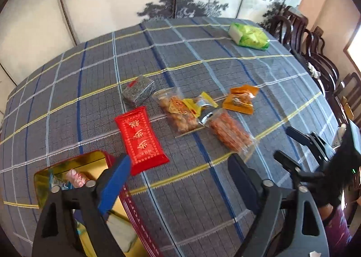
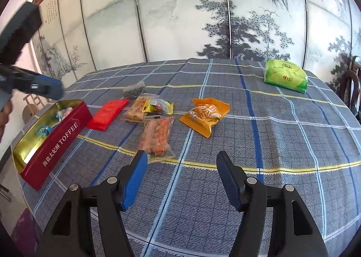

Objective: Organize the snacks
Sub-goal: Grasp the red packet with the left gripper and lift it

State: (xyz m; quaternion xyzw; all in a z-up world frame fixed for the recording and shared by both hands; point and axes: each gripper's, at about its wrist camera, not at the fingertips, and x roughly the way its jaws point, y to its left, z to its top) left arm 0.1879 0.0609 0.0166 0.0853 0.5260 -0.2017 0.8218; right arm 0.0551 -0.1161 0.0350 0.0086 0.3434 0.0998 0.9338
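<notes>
Both sets of tongs are empty on my feeds right now. The left gripper [image 1: 180, 162] is tipped steeply down toward the checked tablecloth [image 1: 203, 200], jaws spread apart with nothing between them. Its left finger hangs over the near end of the red toffee tin [image 1: 106, 155], and its right finger sits just past the corner of the clear bag of orange snacks [image 1: 230, 133]. In the right wrist view I can see that same gripper from the side, held up above the far end of the tin with a bit of the person's hand [image 2: 5, 110] under it.

The right gripper [image 2: 180, 164] points down at a shallower angle, jaws also parted and gripping nothing, hovering over bare cloth just short of the clear bag. From the left camera it shows up low on the right side, fingers apart, hand in a dark glove behind it.

As for where the snacks are: the tin is open, gold inside, with a few wrapped sweets already in it. Just beside it lies the red packet [image 1: 141, 139]. Beyond that there's a dark seed packet [image 1: 137, 92], a clear bag of fried bits [image 1: 173, 110] with a yellow wrapper [image 1: 198, 104] lying on it, and an orange pouch [image 1: 240, 99] a bit apart. A green pack [image 1: 250, 36] sits well away at the far edge.
</notes>
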